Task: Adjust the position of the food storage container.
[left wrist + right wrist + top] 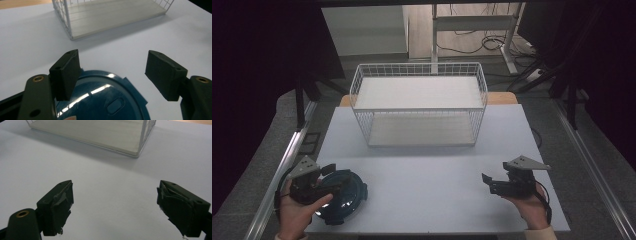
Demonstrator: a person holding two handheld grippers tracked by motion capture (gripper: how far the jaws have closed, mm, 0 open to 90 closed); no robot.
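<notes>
High view, wire basket [419,107] behind blue lid [343,196]

The white table [422,170] carries a wire basket [419,107] (far side) and a blue lid [343,196].

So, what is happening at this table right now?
A person sits at a white table with a two-jaw gripper in each hand. The left gripper hovers open over a round blue lid at the table's near left corner, its jaws spread above the lid's rim and not closed on it. The right gripper is open too, holding nothing, above bare table at the near right. A white wire basket with a pale floor stands at the far middle with nothing in it.
</notes>
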